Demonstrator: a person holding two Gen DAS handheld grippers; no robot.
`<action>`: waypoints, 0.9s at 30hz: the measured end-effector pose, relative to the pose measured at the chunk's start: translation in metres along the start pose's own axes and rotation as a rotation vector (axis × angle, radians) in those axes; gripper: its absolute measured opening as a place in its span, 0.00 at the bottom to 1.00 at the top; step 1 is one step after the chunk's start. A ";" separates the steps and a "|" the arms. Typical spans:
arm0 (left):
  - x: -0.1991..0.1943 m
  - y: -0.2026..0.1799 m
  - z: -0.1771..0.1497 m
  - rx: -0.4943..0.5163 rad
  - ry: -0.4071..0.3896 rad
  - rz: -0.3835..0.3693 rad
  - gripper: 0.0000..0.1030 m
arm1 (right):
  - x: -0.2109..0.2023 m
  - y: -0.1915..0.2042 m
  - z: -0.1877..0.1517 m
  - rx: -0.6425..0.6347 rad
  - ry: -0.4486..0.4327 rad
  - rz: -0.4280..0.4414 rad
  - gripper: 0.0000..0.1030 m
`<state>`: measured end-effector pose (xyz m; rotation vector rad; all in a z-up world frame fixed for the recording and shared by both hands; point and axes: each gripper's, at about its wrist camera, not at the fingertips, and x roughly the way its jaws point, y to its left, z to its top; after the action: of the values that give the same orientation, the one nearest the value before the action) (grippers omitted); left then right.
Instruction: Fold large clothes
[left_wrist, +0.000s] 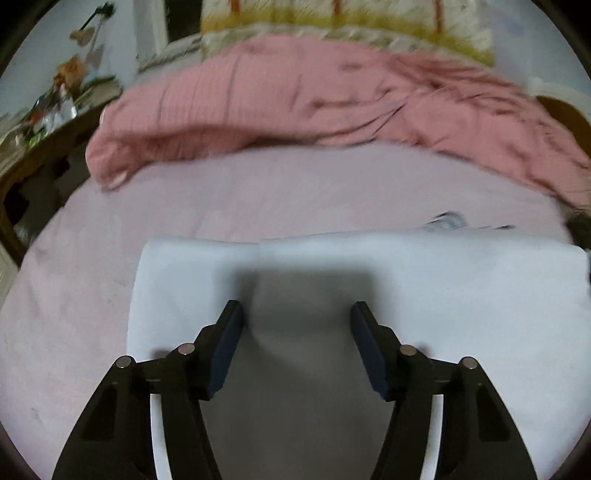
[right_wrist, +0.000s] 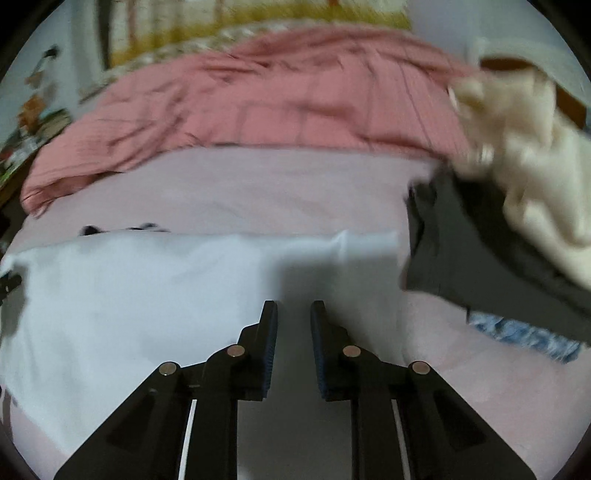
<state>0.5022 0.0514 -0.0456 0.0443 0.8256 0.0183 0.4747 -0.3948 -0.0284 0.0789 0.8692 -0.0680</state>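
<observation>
Left wrist view: the white garment (left_wrist: 424, 280) lies flat on the pink bedsheet (left_wrist: 258, 192), on the near side of the rumpled pink blanket (left_wrist: 295, 99). The left gripper (left_wrist: 297, 314) hangs over its left part, jaws apart, nothing pinched.

Right wrist view: same white garment (right_wrist: 129, 288), its right end beside a dark garment (right_wrist: 480, 251) with a cream one (right_wrist: 535, 158) on top. The right gripper (right_wrist: 293, 314) is nearly clenched, only a narrow gap, and I can't tell if cloth is caught.

Looks light, soft and floppy, no stiffness, so I'd pinch the near edge at 2 corners.
</observation>
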 end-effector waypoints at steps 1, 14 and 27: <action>0.011 0.003 -0.003 -0.005 0.006 0.005 0.59 | 0.009 -0.005 -0.002 0.013 0.008 0.006 0.18; -0.037 -0.004 -0.028 0.067 -0.203 0.001 0.59 | -0.005 -0.017 -0.018 0.055 -0.133 0.031 0.18; -0.202 -0.044 -0.092 0.122 -0.359 -0.168 0.59 | -0.164 0.046 -0.117 -0.081 -0.367 0.191 0.73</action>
<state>0.2980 0.0033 0.0385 0.0906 0.4686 -0.1937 0.2845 -0.3335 0.0242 0.0707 0.4943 0.1288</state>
